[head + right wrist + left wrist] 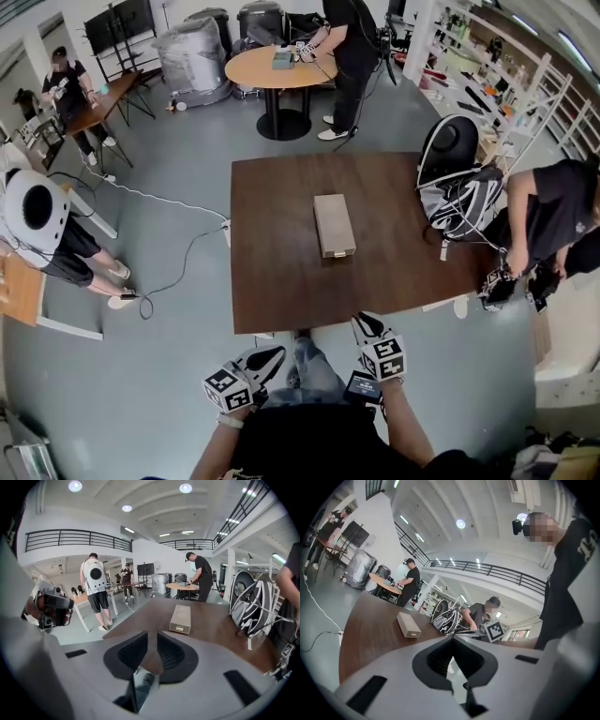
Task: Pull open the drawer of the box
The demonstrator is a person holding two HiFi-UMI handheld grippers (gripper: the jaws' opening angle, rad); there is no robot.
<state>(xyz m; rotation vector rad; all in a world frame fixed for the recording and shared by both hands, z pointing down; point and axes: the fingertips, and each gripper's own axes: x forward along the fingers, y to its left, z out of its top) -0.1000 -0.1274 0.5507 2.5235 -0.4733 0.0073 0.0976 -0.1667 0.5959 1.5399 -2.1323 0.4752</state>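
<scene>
Held short of the desk, box well ahead, drawer unreached: left claw together, right claw barely parted, empty.

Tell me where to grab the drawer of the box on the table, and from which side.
Grip the small pull on the near end face of the box, coming from your edge of the table along its length, since that short end faces you.
</scene>
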